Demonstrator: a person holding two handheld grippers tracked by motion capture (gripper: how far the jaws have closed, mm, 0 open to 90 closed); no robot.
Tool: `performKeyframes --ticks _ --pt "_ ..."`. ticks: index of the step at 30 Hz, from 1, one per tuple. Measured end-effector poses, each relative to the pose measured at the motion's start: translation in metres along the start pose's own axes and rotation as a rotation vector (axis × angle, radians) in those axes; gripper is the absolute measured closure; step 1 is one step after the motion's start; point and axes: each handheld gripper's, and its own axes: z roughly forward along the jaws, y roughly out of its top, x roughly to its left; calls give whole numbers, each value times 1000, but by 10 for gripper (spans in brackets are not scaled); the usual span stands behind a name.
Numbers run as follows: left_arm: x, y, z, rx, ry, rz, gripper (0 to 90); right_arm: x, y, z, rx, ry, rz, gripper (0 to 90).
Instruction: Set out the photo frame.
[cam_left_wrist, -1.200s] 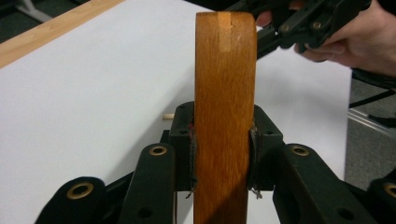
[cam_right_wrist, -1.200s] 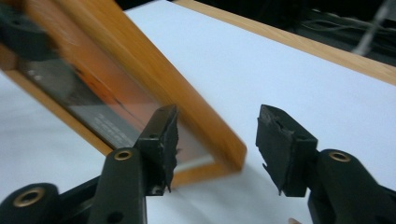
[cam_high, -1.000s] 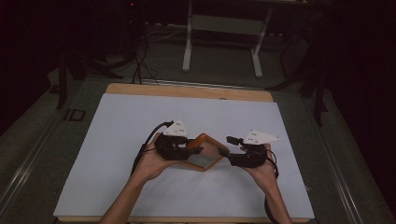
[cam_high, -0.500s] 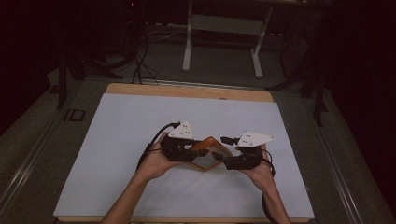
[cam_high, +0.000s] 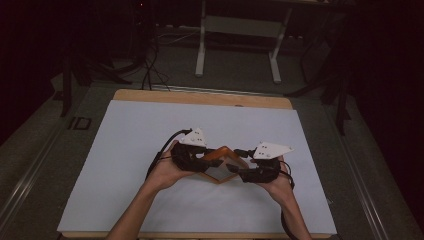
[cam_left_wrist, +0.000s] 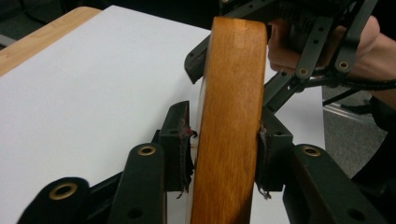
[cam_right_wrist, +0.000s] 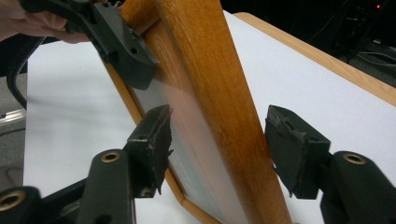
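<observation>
High view first: both of the person's hands meet over the middle of the white bench (cam_high: 125, 150), with a wooden picture frame (cam_high: 223, 149) tipped up between them like a diamond. Its lowest corner looks to be down at the sheet, though I can't tell for sure that it touches.

Starting on the left, the left tool (cam_high: 212, 156) straddles one side rail of the frame. In the left gripper view the rail runs straight up between the two pads, and both look snug against the wood (the frayed edge of one pad brushes it). Those jaws have just been easing wider, but going by the pads I'd call it clamped on the frame. That makes sense to me, since something has to keep the frame standing on edge, and this side looks like the anchor.

Moving right, the right tool (cam_high: 239, 167) sits around the opposite rail. The right gripper view shows the rail and the glass slanting up between its pads with clear daylight on each side, so it's apart and not gripping. The jaws have just been closing in with the frame between them.

My read is that one hand steadies the frame while the other lines up for a second hold, so it can be carried or turned without twisting out of a single grip.
</observation>
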Motion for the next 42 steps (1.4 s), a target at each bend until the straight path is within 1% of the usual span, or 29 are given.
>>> performKeyframes --ticks 1,2,3,4,5,6,9,10,11,12,13,15,16,21,27,31,34,37,42 --pt "0 0 0 -2 -1 -2 605 0 0 -1 -2 1 -2 473" --pt "0 -1 0 -4 -2 -5 605 0 0 -1 -2 1 -2 473" --pt "1 -1 -1 -7 -1 -10 592 -1 -1 -2 -6 -1 -9 530" --pt "1 -1 -1 -7 -1 -10 588 -1 -1 -2 -6 -1 -9 530" --pt "2 -2 -1 -10 -1 -10 581 -1 -2 -4 -7 0 -16 569" --pt "2 -2 -2 -10 -1 -13 581 -1 -2 -4 -7 0 -16 569" --pt "3 -4 -3 -20 -2 -20 564 -1 -2 -6 -9 10 -24 610" --pt "4 -4 -3 -25 -2 -25 546 -1 -2 -6 -10 12 -27 616" --pt "4 -5 -3 -28 -2 -29 509 -1 -2 -7 -3 9 -38 623" --pt "4 -5 -3 -32 0 -30 509 -1 -2 -7 -3 9 -38 623" --pt "4 -5 -3 -35 2 -32 486 -1 -3 -8 0 9 -46 629" --pt "4 -6 -4 -40 12 -34 471 -1 -3 -8 1 7 -49 631" --pt "4 -6 -6 -46 10 -37 461 -1 -3 -8 4 5 -51 635" --pt "6 -10 -12 -86 14 -52 441 -1 -4 -11 14 1 -62 647" --pt "7 -17 -24 -133 41 -68 434 -2 -4 -12 20 -3 -72 657" --pt "7 -25 -32 -153 79 -78 436 -2 -6 -13 21 -4 -71 661" --pt "9 -32 -36 -161 95 -92 436 -3 -6 -14 22 -5 -71 665" --pt "10 -40 -37 -166 108 -110 435 -4 -7 -15 23 -9 -68 669" --pt "13 -52 -33 -175 134 -144 434 -4 -8 -16 31 -13 -75 674"
